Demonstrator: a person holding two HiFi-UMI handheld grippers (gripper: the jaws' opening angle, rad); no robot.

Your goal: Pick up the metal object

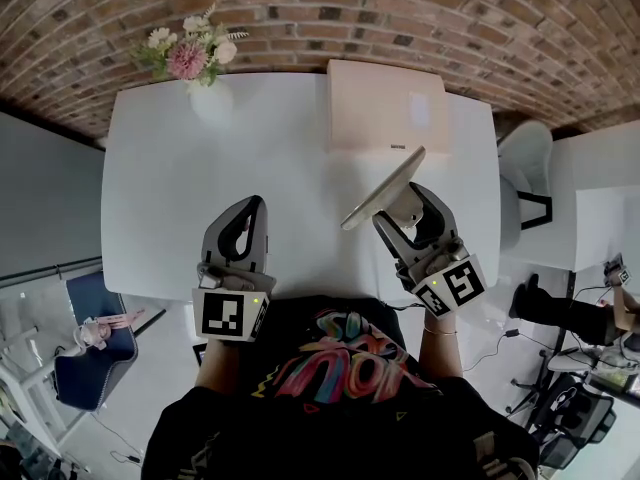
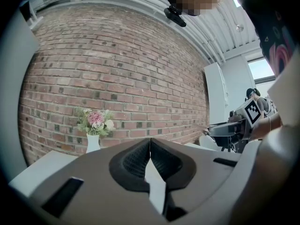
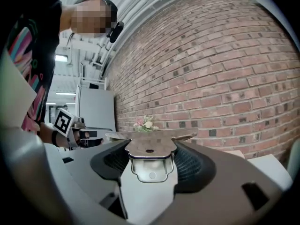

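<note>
right gripper (image 3: 150, 159) (image 1: 397, 211): jaws pinched on flat shiny metal object (image 3: 150, 146) (image 1: 383, 188), lifted above white table (image 1: 290, 158) | left gripper (image 2: 150, 150) (image 1: 250, 210): at its 9 o'clock, jaws pressed together, empty | beige rectangular box (image 1: 385, 108): 12 o'clock | white vase of pink flowers (image 1: 195, 60): table's 11 o'clock corner

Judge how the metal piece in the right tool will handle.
Likely stiff: the metal piece juts flat from the right tool without sagging. Probably slippery, since its face looks mirror-polished. Gripped at one edge, it may pivot.
</note>
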